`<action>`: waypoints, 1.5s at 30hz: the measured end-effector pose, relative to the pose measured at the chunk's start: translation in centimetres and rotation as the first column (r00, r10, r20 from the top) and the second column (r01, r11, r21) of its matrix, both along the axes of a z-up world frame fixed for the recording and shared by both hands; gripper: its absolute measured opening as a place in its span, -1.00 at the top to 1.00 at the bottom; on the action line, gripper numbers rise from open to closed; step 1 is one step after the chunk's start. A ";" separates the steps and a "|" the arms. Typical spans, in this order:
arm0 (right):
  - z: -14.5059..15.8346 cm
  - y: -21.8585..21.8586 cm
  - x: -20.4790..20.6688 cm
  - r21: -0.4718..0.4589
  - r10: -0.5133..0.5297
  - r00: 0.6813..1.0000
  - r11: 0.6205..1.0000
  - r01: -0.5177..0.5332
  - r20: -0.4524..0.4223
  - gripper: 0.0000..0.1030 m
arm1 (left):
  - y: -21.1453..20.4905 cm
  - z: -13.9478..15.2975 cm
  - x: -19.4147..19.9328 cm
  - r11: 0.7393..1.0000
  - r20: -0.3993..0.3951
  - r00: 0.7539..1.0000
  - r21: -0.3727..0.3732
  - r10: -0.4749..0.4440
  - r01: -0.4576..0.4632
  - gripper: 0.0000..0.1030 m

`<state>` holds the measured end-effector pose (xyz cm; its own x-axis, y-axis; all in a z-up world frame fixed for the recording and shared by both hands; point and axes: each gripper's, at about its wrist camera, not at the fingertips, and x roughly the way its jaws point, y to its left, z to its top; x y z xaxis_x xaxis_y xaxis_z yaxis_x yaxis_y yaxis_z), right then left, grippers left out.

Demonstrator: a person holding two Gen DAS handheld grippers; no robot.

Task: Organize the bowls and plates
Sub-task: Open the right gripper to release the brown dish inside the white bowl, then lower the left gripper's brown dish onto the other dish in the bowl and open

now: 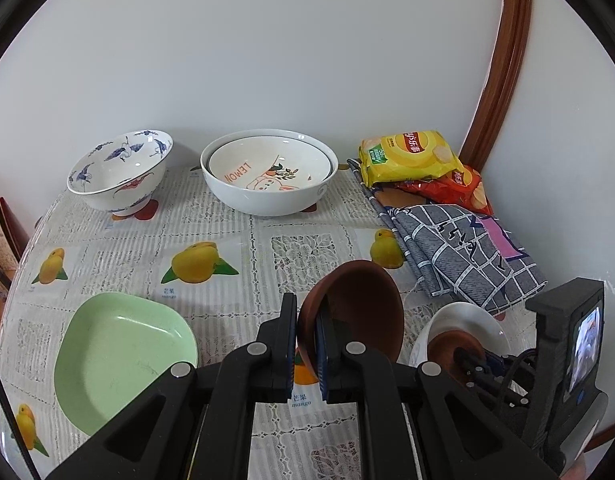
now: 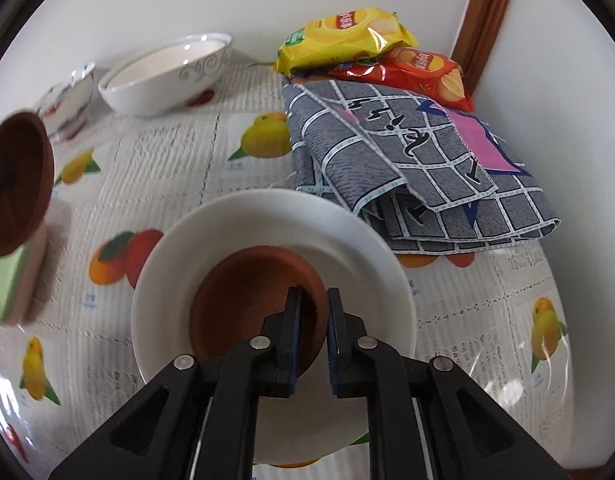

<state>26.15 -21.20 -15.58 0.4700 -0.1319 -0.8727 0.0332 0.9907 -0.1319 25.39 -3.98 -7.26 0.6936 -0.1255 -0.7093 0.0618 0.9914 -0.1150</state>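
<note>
Sorting is partly done, judging from how the dishes lie now. At the back of the tabletop (image 1: 235, 248), a smaller "LEMON" bowl (image 1: 267, 172) already sits nested inside a large white bowl (image 1: 267, 196). Beside it, a blue-patterned bowl (image 1: 119, 176) stands alone, apart from the pair. A pale green dish (image 1: 119, 356) lies on its own at the near left.

Left gripper (image 1: 306, 344): jaws clenched on the rim of a brown bowl (image 1: 355, 308), one pad inside the wall, one outside. That bowl is tilted on edge and appears lifted clear of the tabletop, above the mango-print cloth.

Right gripper (image 2: 313, 340): jaws pinched on the near wall of a second brown bowl (image 2: 243, 296), which sits inside a white plate (image 2: 267, 224) at the near right. Whether it rests fully on the plate or is a touch raised, I cannot tell.

Not part of the sort: a folded grey checked cloth (image 2: 407, 168) just beyond the plate, with a yellow chip bag (image 2: 343, 36) and a red chip bag (image 2: 423, 68) behind it by the corner.

Estimate: one nest complete; the two brown bowls are both in hand and look like the likely next pair to stack. Left over would be the blue-patterned bowl, the green dish and the white plate, none grouped yet. Roughly early-to-middle of the job.
</note>
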 end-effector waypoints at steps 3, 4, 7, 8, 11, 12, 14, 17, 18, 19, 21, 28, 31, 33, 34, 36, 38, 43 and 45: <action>-0.2 0.3 0.0 -0.028 0.000 1.000 1.000 0.000 -0.009 0.71 | 0.0 0.0 0.1 1.000 -0.003 1.000 -0.004 0.000 0.000 0.83; -0.4 0.3 0.0 -0.036 -0.002 1.000 0.999 0.001 -0.011 0.69 | 0.0 -0.1 0.1 1.000 -0.005 1.000 -0.003 -0.002 0.002 0.83; -0.5 0.1 0.1 -0.034 -0.010 1.000 0.999 0.009 -0.015 0.66 | -0.1 -0.1 0.1 1.000 -0.007 1.000 -0.004 -0.009 0.009 0.83; -0.6 0.0 0.1 -0.039 -0.013 1.000 0.999 0.012 -0.019 0.63 | -0.1 -0.1 0.0 1.000 -0.007 1.000 -0.004 -0.012 0.012 0.83; -0.4 -0.1 0.0 -0.033 -0.006 1.000 0.999 0.006 -0.015 0.59 | -0.4 -0.2 -0.1 1.000 -0.009 1.000 -0.004 -0.019 0.018 0.83; -0.2 -0.1 -0.2 -0.031 -0.005 1.000 1.000 0.004 -0.008 0.54 | -0.5 -0.2 -0.1 1.000 -0.009 1.000 -0.004 -0.021 0.021 0.83; 0.2 -0.2 -0.3 -0.037 0.000 1.000 0.999 0.000 0.008 0.45 | -0.7 -0.1 -0.2 1.000 -0.008 1.000 -0.005 -0.024 0.024 0.83; 1.4 -0.4 -1.0 -0.023 0.001 0.999 1.000 0.000 0.041 0.37 | -1.3 0.0 -0.4 1.000 -0.005 1.000 -0.008 -0.029 0.029 0.83; 1.9 -0.6 -1.3 -0.009 0.000 0.999 1.000 0.001 0.050 0.37 | -1.5 0.0 -0.6 0.999 -0.003 0.999 -0.006 -0.032 0.032 0.83; 2.2 -0.8 -1.5 0.002 -0.002 0.998 1.000 0.002 0.055 0.37 | -1.8 0.1 -0.7 0.999 -0.001 0.999 -0.003 -0.035 0.035 0.83; 3.4 -1.4 -2.4 0.040 -0.009 0.997 0.999 0.006 0.079 0.36 | -2.3 0.3 -1.0 0.999 0.002 0.999 -0.005 -0.043 0.043 0.83; 6.9 -5.0 -5.8 0.113 -0.080 0.983 0.992 0.061 0.168 0.23 | -4.9 0.8 -2.2 0.996 0.010 0.996 -0.004 -0.087 0.087 0.83; 7.6 -6.5 -7.0 0.133 -0.113 0.976 0.987 0.090 0.185 0.23 | -6.1 0.8 -2.7 0.994 0.012 0.994 -0.010 -0.105 0.105 0.83; 8.0 -7.8 -7.9 0.149 -0.138 0.971 0.983 0.110 0.193 0.23 | -6.8 0.8 -3.0 0.993 0.008 0.993 -0.016 -0.116 0.116 0.83; 8.2 -8.4 -8.3 0.156 -0.150 0.969 0.980 0.121 0.196 0.23 | -7.1 0.7 -3.1 0.992 0.004 0.993 -0.021 -0.121 0.121 0.83; 8.4 -9.5 -9.0 0.162 -0.171 0.965 0.977 0.140 0.200 0.23 | -7.7 0.6 -3.3 0.991 -0.001 0.992 -0.024 -0.129 0.129 0.83; 8.4 -10.5 -9.7 0.163 -0.192 0.961 0.973 0.161 0.201 0.23 | -8.4 0.4 -3.4 0.990 -0.004 0.990 -0.022 -0.138 0.138 0.83; 8.0 -12.4 -10.9 0.167 -0.231 0.954 0.965 0.201 0.193 0.23 | -9.6 0.1 -3.3 0.988 -0.014 0.988 -0.021 -0.156 0.155 0.83; 7.7 -13.0 -11.1 0.166 -0.242 0.953 0.963 0.212 0.185 0.23 | -10.0 -0.1 -3.2 0.988 -0.020 0.988 -0.023 -0.156 0.155 0.83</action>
<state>15.01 -34.20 -7.87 0.6099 -0.1367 -0.7806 0.2705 0.9617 0.0430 22.21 -13.96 -7.40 0.6487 -0.2462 -0.7201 0.2124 0.9672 -0.1394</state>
